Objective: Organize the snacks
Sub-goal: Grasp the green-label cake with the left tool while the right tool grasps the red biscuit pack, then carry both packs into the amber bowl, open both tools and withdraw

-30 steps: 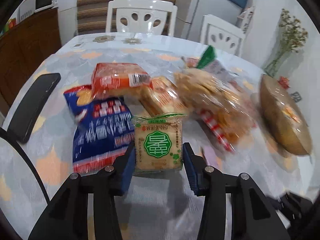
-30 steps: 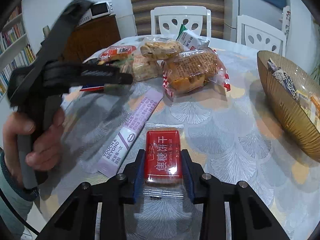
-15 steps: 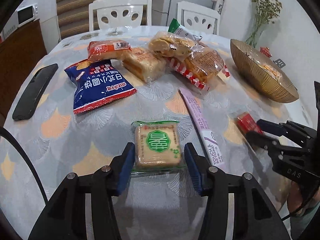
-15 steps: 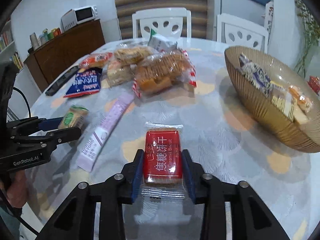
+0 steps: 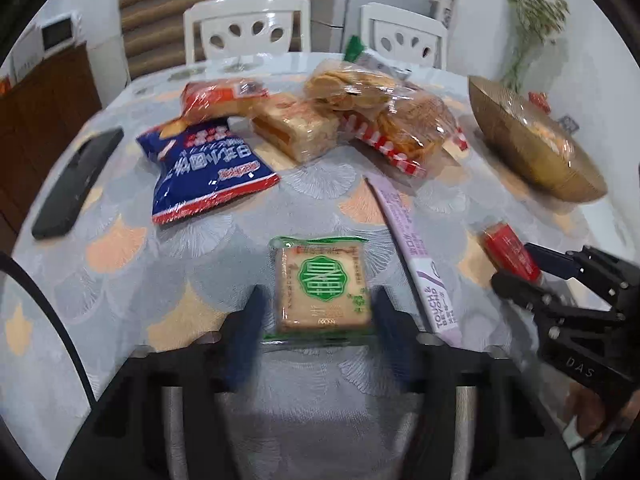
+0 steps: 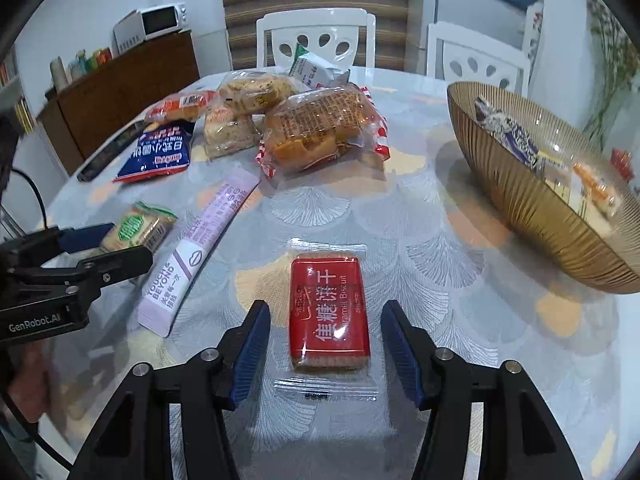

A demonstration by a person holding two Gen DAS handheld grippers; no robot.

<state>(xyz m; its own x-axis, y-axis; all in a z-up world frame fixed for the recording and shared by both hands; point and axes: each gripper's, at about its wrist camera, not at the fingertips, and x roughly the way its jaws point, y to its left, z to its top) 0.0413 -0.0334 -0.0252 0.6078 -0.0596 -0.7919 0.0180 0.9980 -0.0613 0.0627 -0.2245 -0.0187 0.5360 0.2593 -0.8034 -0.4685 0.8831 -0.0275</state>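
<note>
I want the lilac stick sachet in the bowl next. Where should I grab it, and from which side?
Pinch the lilac stick sachet across its narrow width near mid-length, coming from above. It lies flat on the tablecloth, long and thin, so an end grip would probably droop.

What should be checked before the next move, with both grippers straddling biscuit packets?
1. Red biscuit packet between right gripper jaws: ok.
2. Right grip firm: not ok; the jaws have just been closing, but gaps show beside both pads.
3. Green biscuit packet between left gripper jaws, which have just been closing: ok.
4. Left grip firm: cannot tell; blurred.
5. Bowl has room: ok.
6. Purple stick clear of both packets: ok.
</note>
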